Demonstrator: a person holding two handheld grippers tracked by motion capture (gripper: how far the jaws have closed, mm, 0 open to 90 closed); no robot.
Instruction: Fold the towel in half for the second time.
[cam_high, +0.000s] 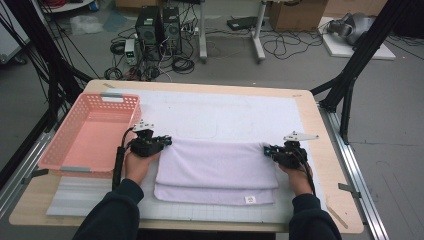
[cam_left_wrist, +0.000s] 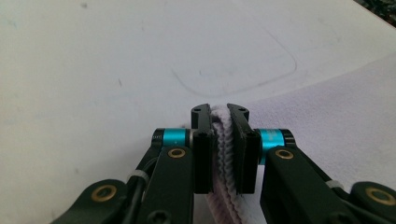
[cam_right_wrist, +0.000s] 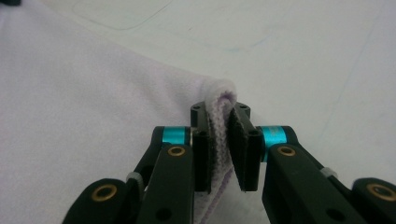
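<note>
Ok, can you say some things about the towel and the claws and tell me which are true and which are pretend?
1. Both claws pinch the towel. True: the left claw and the right claw each have towel edge squeezed between their jaws.
2. The towel is inside the pink basket. False: it lies folded on the white mat, beside the basket.
3. The basket sits left of the towel. True.
4. The towel is dark blue. False: it is pale, whitish lilac.
5. The claws hold the towel's far corners. True.
</note>
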